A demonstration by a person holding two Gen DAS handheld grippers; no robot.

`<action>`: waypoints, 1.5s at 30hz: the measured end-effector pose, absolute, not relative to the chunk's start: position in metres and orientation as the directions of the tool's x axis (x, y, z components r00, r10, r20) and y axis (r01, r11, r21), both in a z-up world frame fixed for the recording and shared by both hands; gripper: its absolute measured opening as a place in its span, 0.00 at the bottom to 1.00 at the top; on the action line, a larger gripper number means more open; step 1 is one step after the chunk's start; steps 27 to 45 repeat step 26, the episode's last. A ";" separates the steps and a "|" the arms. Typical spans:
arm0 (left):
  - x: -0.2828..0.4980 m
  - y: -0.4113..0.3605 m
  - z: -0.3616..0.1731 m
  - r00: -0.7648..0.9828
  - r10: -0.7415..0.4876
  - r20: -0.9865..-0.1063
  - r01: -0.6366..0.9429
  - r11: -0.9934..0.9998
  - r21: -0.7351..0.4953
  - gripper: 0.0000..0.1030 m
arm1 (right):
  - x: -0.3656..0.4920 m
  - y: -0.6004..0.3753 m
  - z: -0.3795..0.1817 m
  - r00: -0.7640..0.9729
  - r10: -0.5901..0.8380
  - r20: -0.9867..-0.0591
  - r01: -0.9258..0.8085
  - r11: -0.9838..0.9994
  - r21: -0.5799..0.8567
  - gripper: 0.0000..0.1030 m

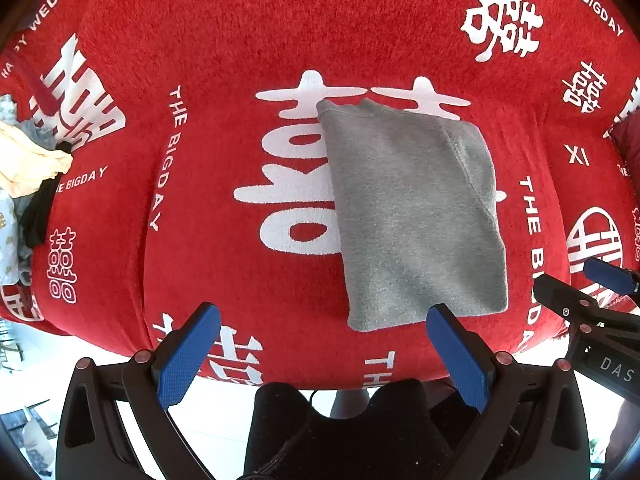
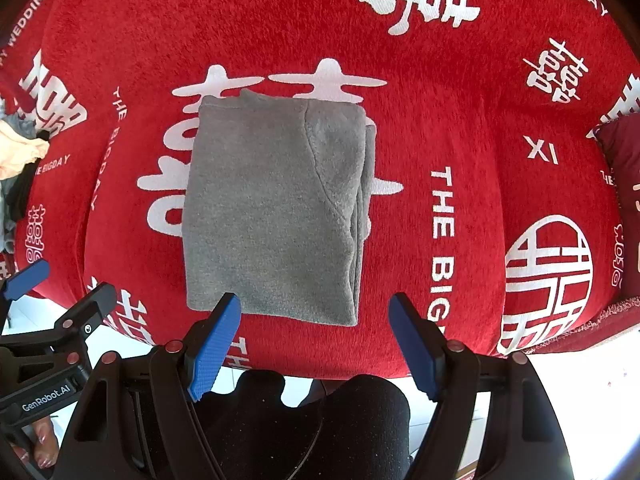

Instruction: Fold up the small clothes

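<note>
1. While both tongs hang spread wide above the near edge of the red cover [image 1: 240, 40], neither holds anything.
2. Left tongs [image 1: 324, 350]: blue pads far apart, empty, the right pad's tip overlapping the near-left corner of the grey garment [image 1: 416, 216] in view; contact cannot be told.
3. Right tongs [image 2: 316, 338]: equally wide, empty, the left pad's tip at the garment's [image 2: 276, 216] near hem.
4. Folded into a neat rectangle, the grey garment lies flat mid-cover on the big white character.
5. A pile of clothes [image 1: 24, 176] sits far left.
</note>
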State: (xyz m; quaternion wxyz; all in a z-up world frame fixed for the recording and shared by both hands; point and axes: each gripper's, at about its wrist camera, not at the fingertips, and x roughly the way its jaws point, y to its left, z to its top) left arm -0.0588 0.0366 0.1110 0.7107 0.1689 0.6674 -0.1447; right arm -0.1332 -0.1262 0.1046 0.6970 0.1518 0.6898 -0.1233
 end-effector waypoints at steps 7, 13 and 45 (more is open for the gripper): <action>-0.058 0.036 0.110 0.067 0.018 -0.998 0.432 0.901 0.046 1.00 | -0.133 -0.126 0.104 0.018 0.037 -0.999 0.382 0.923 0.041 0.77; -0.058 0.035 0.110 0.068 0.020 -0.998 0.433 0.900 0.047 1.00 | -0.133 -0.126 0.104 0.017 0.038 -0.999 0.382 0.923 0.041 0.77; -0.054 0.034 0.113 0.092 -0.001 -0.996 0.448 0.893 0.040 1.00 | -0.133 -0.126 0.103 0.016 0.037 -0.999 0.385 0.922 0.040 0.77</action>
